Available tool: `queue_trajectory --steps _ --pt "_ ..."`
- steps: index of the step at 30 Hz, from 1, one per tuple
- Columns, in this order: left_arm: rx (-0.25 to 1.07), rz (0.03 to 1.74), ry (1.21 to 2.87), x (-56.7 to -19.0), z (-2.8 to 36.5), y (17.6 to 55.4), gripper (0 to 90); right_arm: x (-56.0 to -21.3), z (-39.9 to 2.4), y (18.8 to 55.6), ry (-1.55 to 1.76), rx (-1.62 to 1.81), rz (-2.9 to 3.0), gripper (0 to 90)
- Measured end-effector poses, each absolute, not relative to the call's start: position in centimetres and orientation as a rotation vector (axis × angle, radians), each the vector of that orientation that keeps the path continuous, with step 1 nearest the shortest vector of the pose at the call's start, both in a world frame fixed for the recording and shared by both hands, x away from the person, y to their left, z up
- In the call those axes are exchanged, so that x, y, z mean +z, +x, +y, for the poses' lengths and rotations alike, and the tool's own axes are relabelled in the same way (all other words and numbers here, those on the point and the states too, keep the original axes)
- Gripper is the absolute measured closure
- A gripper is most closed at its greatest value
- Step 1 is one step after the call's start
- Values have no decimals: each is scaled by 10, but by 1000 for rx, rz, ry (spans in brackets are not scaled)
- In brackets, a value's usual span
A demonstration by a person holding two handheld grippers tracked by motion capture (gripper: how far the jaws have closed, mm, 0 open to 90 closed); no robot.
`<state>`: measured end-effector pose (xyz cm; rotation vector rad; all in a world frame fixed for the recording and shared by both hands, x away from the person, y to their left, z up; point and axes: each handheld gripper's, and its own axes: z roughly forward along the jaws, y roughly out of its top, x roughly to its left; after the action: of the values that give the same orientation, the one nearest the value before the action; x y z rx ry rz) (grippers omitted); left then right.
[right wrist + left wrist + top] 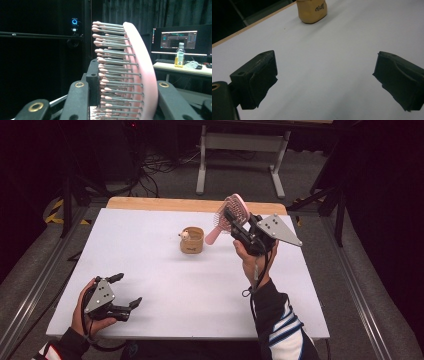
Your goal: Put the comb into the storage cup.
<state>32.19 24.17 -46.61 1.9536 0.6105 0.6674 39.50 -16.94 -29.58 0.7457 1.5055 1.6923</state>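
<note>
Hairbrush in the air

My right tongs (231, 220) are clamping the pink hairbrush (231, 210) above the worktop (165, 270); left tongs (127, 291) are resting apart.

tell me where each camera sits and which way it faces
High view: above the person's side, looking forward and down on the white table; both forearms show.
Left gripper view: on the left gripper, low, facing the tan cup.
Right gripper view: on the right gripper, raised, facing the room.
Shared: pink hairbrush, cup.

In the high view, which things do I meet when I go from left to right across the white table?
left gripper → small tan holder → pink hairbrush → right gripper, shut on the hairbrush's head.
</note>
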Motion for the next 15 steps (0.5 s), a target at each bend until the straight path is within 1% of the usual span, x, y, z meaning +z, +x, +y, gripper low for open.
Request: queue_trajectory --steps 7,15 --pt "669 603 1963 -465 242 321 58 -293 -157 404 745 1709 1497 639" --pt "665 608 1949 -466 242 322 56 -296 -144 418 758 1695 1502 639"
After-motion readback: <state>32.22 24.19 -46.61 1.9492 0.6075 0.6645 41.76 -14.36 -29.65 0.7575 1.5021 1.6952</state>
